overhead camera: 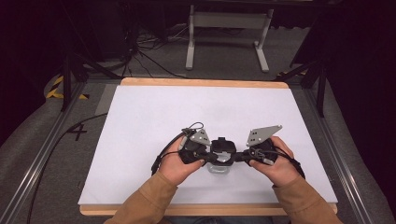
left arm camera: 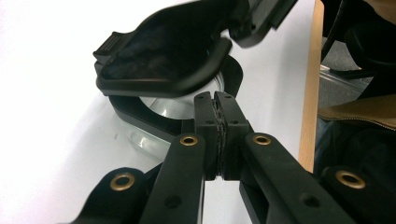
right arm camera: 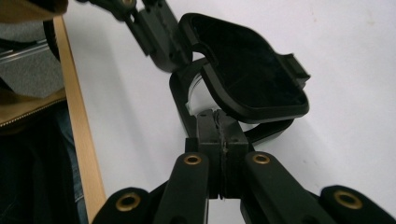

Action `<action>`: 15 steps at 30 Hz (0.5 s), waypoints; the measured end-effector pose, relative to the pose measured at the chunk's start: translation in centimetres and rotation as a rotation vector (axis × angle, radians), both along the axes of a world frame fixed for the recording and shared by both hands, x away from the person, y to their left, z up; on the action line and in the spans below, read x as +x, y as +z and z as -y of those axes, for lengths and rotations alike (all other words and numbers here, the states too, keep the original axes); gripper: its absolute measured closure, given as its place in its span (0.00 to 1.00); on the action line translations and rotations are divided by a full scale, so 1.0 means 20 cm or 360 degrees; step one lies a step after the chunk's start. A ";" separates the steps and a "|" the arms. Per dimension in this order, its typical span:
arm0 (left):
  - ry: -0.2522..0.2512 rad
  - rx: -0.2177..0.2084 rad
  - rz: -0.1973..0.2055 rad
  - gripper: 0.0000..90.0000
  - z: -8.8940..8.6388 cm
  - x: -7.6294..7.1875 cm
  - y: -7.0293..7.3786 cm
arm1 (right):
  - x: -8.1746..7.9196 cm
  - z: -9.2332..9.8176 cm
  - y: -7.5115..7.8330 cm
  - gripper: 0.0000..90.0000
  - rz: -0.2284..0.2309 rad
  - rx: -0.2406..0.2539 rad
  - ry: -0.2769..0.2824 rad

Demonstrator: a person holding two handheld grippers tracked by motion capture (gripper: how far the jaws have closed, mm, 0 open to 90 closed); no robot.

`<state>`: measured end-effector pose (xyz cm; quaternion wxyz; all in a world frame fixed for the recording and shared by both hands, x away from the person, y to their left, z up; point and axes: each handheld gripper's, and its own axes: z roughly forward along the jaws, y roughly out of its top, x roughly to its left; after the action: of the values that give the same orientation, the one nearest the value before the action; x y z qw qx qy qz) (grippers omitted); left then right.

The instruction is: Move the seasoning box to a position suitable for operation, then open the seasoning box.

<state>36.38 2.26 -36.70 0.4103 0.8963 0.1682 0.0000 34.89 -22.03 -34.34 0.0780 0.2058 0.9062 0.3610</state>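
Observation:
A small clear container [overhead camera: 218,168] with a black rim and a hinged black lid [overhead camera: 223,145] sits on the white board between my two grippers. The lid stands open, raised above the container's mouth. My left gripper [overhead camera: 210,157] comes in from the left with its jaws pressed together, their tips against the black rim [left arm camera: 140,119] under the lid [left arm camera: 163,51]. From the right, my right gripper [overhead camera: 236,157] is also shut, its tips at the rim beside the lid [right arm camera: 252,70]. The clear wall [right arm camera: 193,99] shows under the rim. I cannot tell whether either pinches the rim.
The white board [overhead camera: 154,116] lies on a wooden panel [overhead camera: 201,82] whose near edge [left arm camera: 310,93] is close to my hands. Metal rails run along both sides. A white stand [overhead camera: 229,28] and cables sit on the floor behind.

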 end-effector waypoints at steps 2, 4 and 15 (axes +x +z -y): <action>0.0012 0.0009 0.0014 0.99 0.01 0.00 -0.01 | 0.00 0.00 0.01 1.00 0.0020 0.0028 -0.0013; 0.0051 0.0016 0.0019 0.99 0.01 0.00 -0.01 | 0.00 0.01 0.02 1.00 0.0033 0.0055 -0.0024; 0.0069 -0.0007 0.0004 1.00 0.01 0.01 -0.02 | 0.04 -0.01 0.05 1.00 0.0093 0.0160 -0.0088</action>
<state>36.61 2.04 -37.14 0.4123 0.8916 0.1872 0.0097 35.78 -21.88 -33.28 0.1040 0.2237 0.8782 0.4098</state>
